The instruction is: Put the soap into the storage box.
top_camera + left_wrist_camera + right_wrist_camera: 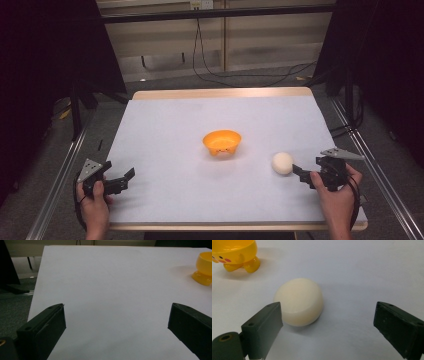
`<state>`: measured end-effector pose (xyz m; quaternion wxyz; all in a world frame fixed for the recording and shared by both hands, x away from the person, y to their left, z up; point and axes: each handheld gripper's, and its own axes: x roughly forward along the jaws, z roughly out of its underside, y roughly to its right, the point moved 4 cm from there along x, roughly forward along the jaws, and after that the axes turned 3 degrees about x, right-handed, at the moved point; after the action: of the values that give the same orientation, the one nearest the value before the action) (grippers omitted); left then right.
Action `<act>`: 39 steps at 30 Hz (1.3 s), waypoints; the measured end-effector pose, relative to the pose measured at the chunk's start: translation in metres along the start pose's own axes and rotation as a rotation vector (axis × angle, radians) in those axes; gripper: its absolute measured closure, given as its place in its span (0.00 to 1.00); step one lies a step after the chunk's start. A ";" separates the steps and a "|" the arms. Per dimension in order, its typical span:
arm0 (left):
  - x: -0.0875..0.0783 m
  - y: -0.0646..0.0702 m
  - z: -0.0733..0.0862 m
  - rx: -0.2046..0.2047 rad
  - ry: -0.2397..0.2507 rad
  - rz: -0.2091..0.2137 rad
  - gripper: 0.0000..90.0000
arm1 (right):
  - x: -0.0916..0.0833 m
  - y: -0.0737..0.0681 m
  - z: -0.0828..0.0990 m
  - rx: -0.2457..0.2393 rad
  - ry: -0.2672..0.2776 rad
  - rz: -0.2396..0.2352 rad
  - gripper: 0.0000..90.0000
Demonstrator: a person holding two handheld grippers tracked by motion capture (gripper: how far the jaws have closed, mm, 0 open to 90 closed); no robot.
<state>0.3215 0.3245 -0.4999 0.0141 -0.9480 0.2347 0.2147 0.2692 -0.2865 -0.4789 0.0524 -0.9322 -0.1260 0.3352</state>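
Table (165,125) carries a white sheet with wood showing at its far edge; dark curtains and floor cables lie behind. Cream puck (282,163) sits near the right edge, orange bowl (222,142) at centre. Right gripper (299,172) is spread wide just beside the puck, gripping nothing. Left gripper (125,179), near the front-left corner, gapes empty.

Yellow duck-face bowl (235,253) cropped by upper-left edge in right gripper view, by right edge (203,268) in left gripper view. White puck's (299,302) lower-left corner hidden behind tongs pad (263,328).
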 end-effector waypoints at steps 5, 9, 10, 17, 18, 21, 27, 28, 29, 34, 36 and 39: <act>0.000 0.000 0.000 -0.002 -0.001 0.001 0.01 | 0.006 -0.006 -0.003 -0.006 -0.010 -0.010 0.09; 0.000 0.000 0.000 -0.002 -0.001 0.001 0.01 | 0.012 -0.012 -0.005 -0.017 -0.029 -0.018 0.09; 0.000 0.000 0.000 -0.002 -0.001 0.001 0.01 | 0.014 -0.013 -0.005 -0.017 -0.031 -0.022 0.09; 0.000 0.000 0.000 0.000 -0.003 0.002 0.01 | 0.027 -0.022 -0.009 -0.024 -0.061 -0.030 0.09; 0.000 0.000 0.000 0.000 -0.001 0.000 0.01 | 0.028 -0.023 -0.010 -0.022 -0.068 -0.029 0.09; 0.000 0.000 0.000 -0.001 -0.003 0.001 0.01 | 0.032 -0.024 -0.012 -0.020 -0.076 -0.031 0.09; 0.000 0.000 0.000 -0.004 -0.003 0.004 0.01 | 0.044 -0.028 -0.014 -0.022 -0.099 -0.020 0.09; 0.000 0.000 0.000 -0.005 -0.003 0.004 0.01 | 0.046 -0.029 -0.014 -0.020 -0.104 -0.021 0.09; 0.000 0.000 0.000 -0.004 -0.003 0.005 0.01 | 0.048 -0.030 -0.014 -0.017 -0.108 -0.016 0.09; 0.000 0.000 0.000 -0.004 -0.003 0.005 0.01 | 0.056 -0.031 -0.012 -0.008 -0.124 0.010 0.11; 0.000 0.000 0.000 -0.005 -0.004 0.007 0.01 | 0.058 -0.032 -0.011 -0.008 -0.129 0.018 0.14; 0.001 0.000 0.000 -0.006 -0.004 0.007 0.01 | 0.061 -0.033 -0.011 -0.009 -0.127 0.024 0.18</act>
<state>0.3221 0.3244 -0.5001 0.0110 -0.9468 0.2374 0.2171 0.3145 -0.2383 -0.5017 0.0361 -0.9108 -0.1195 0.3935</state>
